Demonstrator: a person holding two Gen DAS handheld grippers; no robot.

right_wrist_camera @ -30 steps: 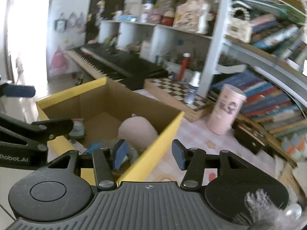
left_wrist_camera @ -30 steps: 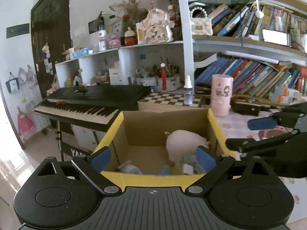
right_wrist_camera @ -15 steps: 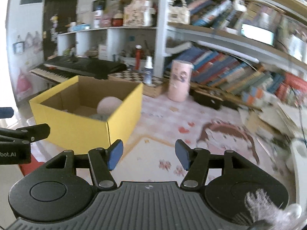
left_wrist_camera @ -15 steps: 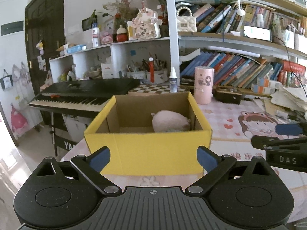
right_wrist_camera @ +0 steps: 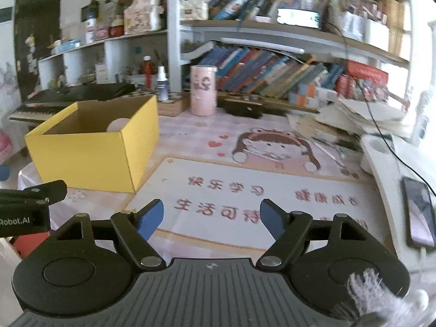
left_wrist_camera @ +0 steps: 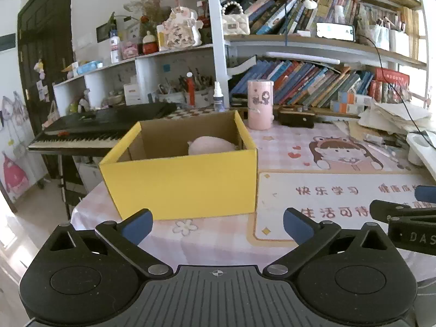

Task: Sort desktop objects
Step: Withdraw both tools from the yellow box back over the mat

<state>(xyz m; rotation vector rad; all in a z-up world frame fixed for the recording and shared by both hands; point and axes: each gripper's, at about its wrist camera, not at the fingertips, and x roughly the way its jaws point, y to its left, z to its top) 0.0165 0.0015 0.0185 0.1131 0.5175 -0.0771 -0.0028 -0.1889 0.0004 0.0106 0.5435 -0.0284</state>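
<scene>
A yellow cardboard box (left_wrist_camera: 185,179) stands on the desk's left side, also seen from the right wrist as the yellow box (right_wrist_camera: 84,152). Inside it lies a pale pink plush toy (left_wrist_camera: 211,145), partly hidden by the front wall. My left gripper (left_wrist_camera: 216,224) hangs just in front of the box, its jaws opening wide with nothing between them. My right gripper (right_wrist_camera: 211,216) hovers over the printed desk mat (right_wrist_camera: 245,199), right of the box; its jaws are opening and hold nothing. Each gripper shows at the edge of the other's view.
A pink cylinder cup (left_wrist_camera: 259,105), a spray bottle (left_wrist_camera: 217,100) and a dark case (left_wrist_camera: 295,115) stand behind the box. A black keyboard (left_wrist_camera: 92,133) sits left. Paper piles (right_wrist_camera: 354,120), a white tray (right_wrist_camera: 387,163) and a phone (right_wrist_camera: 421,215) crowd the right edge.
Both grippers have drawn back from over the box towards the near edge of the desk. The right one swung right over the mat, levelled out and spread its jaws.
</scene>
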